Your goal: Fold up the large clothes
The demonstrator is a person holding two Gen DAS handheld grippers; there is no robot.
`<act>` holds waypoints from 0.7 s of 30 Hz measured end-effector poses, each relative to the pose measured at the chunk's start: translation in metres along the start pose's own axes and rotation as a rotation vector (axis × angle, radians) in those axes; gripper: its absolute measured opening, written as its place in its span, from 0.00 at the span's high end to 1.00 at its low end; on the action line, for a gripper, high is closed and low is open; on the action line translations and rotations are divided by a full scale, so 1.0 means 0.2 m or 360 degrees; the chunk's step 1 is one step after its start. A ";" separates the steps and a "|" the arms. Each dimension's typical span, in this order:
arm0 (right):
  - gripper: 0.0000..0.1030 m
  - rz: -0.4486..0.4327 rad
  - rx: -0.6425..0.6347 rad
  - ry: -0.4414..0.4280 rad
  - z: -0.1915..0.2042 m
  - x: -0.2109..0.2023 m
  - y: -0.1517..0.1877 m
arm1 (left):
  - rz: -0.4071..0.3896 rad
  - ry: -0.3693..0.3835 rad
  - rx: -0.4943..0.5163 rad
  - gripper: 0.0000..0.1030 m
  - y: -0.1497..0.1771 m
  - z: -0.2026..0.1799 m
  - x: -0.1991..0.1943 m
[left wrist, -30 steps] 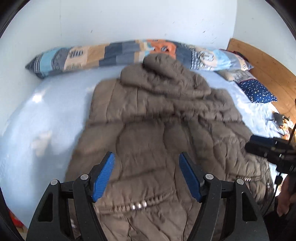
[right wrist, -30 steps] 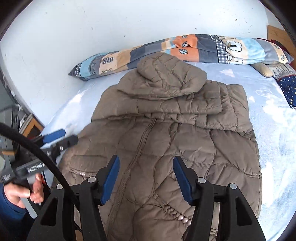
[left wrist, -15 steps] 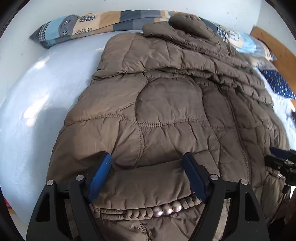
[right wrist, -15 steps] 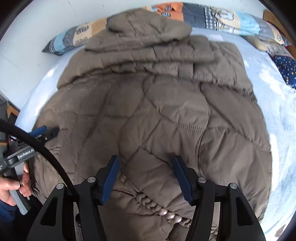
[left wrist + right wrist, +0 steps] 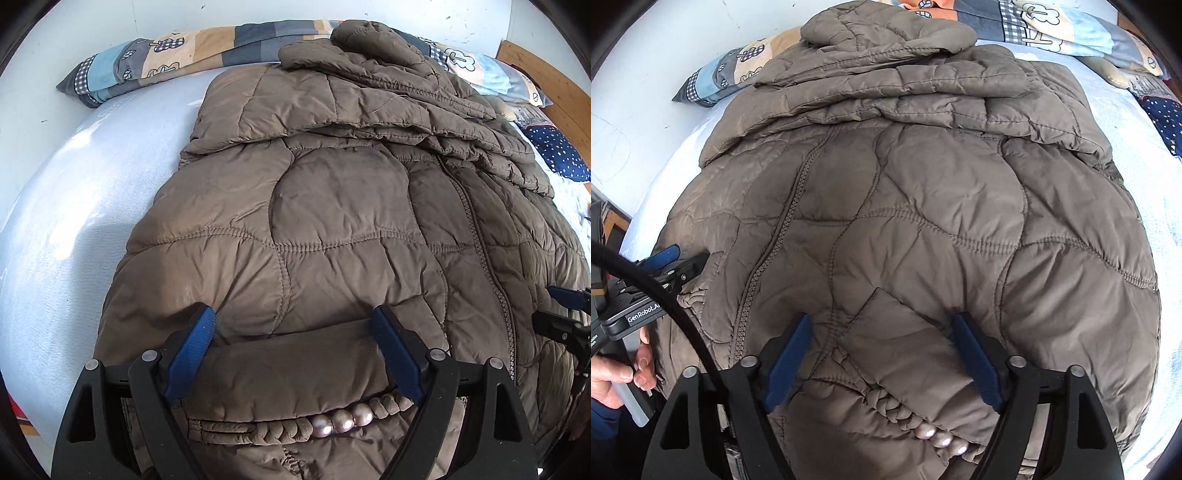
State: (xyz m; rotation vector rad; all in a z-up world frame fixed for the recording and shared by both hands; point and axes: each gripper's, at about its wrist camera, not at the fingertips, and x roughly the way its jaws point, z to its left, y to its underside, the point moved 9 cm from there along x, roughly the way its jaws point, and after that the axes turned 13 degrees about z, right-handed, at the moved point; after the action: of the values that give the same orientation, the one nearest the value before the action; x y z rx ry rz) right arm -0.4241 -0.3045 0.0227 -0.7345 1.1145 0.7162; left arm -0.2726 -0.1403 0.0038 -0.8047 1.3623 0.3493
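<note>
A brown quilted hooded jacket (image 5: 343,206) lies front up on the bed, hood toward the far pillows, sleeves folded across the chest. It also fills the right wrist view (image 5: 923,206). My left gripper (image 5: 293,321) is open, its blue fingers astride the jacket's near-left pocket flap, close to the fabric. My right gripper (image 5: 881,328) is open over the near-right hem area, fingers either side of a quilted panel. Each gripper shows at the other view's edge: the right one (image 5: 565,314), the left one (image 5: 668,262).
A light blue sheet (image 5: 92,192) covers the bed. A long patchwork pillow (image 5: 192,55) lies along the far wall. A navy starred cushion (image 5: 557,151) and a wooden headboard (image 5: 546,74) are at the right. A black cable (image 5: 665,306) crosses the lower left.
Both grippers have come down and forward from above the bed to just over the jacket's lower hem. The jacket has not moved. Both stay open.
</note>
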 end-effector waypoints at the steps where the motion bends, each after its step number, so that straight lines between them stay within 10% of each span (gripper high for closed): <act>1: 0.12 0.0002 -0.0017 0.0010 0.01 0.01 0.00 | 0.0002 -0.0004 -0.0001 0.16 0.00 0.00 0.00; 21: 0.01 0.0089 0.0025 0.0041 0.08 0.06 -0.02 | 0.0047 -0.0025 -0.0047 0.13 0.01 0.01 0.00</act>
State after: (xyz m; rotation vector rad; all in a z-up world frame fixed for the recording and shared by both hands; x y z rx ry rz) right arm -0.4102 -0.2923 0.0151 -0.7034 1.1662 0.7463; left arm -0.2718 -0.1371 0.0038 -0.8059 1.3583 0.3987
